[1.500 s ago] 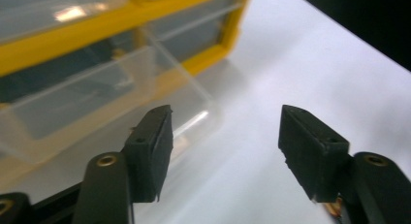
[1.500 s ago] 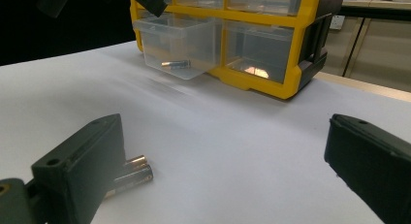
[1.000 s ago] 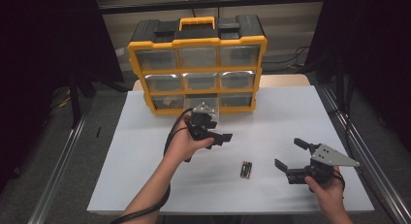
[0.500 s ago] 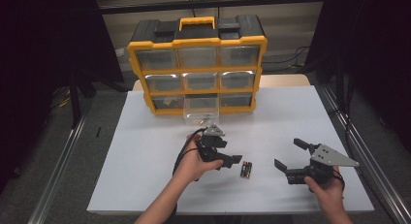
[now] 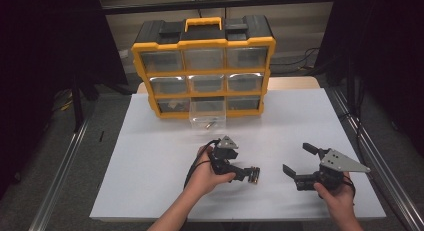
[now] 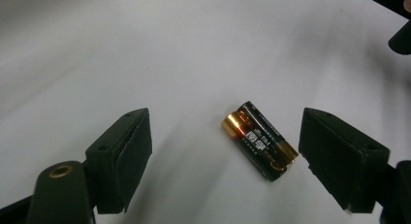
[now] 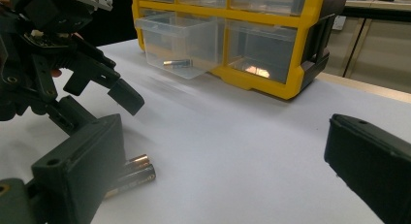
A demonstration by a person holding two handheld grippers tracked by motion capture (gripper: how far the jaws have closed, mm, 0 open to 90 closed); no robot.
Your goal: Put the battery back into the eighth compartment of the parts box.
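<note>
Two black-and-gold batteries lie side by side on the white table. My left gripper is low over them, open, one jaw on each side, and neither pad touches them. From above, the left gripper sits just left of the batteries. My right gripper rests open at the front right with nothing between its jaws. In the right gripper view the open right gripper faces the batteries, with the left gripper beyond them.
A yellow organiser with clear drawers stands at the back of the table. Its bottom-middle drawer is pulled out, and one battery lies inside. Metal rails run along both sides of the table.
My left hand has come away from the open drawer, moving toward the front and down until its jaws flank the batteries. The right gripper has stayed still.
</note>
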